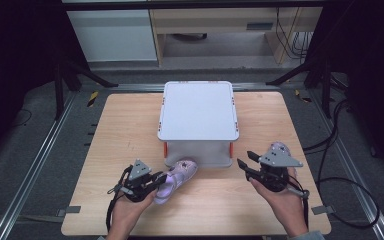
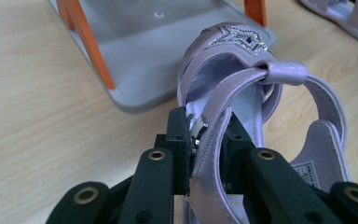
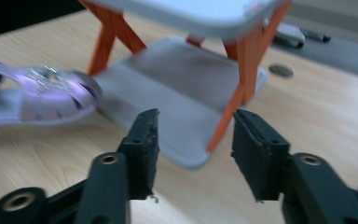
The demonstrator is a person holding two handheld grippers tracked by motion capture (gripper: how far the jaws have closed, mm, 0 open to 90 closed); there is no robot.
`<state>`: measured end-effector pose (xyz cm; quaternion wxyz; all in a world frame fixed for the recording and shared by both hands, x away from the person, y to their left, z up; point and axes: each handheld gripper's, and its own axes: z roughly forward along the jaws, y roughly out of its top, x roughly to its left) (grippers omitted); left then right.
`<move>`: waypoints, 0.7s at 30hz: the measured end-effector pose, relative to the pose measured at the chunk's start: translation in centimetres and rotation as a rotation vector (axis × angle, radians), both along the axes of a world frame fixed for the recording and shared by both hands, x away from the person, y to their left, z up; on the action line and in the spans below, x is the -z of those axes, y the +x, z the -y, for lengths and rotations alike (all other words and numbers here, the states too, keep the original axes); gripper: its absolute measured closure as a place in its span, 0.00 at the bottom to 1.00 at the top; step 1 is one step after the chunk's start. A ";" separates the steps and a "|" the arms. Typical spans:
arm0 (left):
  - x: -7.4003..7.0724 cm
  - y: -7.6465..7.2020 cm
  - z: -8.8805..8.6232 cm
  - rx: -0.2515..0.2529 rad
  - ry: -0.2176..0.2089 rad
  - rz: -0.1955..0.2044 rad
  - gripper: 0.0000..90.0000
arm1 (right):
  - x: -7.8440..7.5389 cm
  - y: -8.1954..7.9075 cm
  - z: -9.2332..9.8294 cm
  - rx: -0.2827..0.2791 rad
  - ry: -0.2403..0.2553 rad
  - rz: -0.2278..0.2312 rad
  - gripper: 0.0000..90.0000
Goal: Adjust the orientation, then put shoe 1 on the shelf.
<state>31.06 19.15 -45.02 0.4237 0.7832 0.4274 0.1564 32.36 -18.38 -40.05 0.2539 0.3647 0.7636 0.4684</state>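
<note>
Right now the left gripper (image 1: 156, 181) has its fingers (image 2: 179, 135) clamped on the ankle strap of a lilac child's sandal with a glittery star on its front band (image 2: 242, 88), its toe resting at the front lip of the low grey two-tier rack with orange legs (image 1: 198, 111) in the middle of the pale wooden desk (image 1: 125, 130). The right gripper (image 1: 247, 165) hovers beside the rack's front right corner, fingers (image 3: 142, 140) apart and holding nothing. A second lilac sandal (image 1: 280, 148) lies just behind it. Held by a soft strap alone, the shoe could swing or twist and catch its toe on the lower shelf's edge, I'd say, or nudge the light rack backwards.
</note>
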 end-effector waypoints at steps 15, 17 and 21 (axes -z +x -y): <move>0.0 3.4 2.7 -0.121 -0.009 0.052 0.85 | -4.5 5.7 -3.6 -0.092 0.003 0.006 0.89; 0.3 3.7 3.1 -0.132 -0.010 0.051 0.85 | -4.3 6.6 -4.1 -0.094 -0.006 -0.007 0.91; 0.9 3.9 3.6 -0.152 -0.011 0.054 0.85 | -3.9 8.0 -4.8 -0.087 0.007 -0.034 0.89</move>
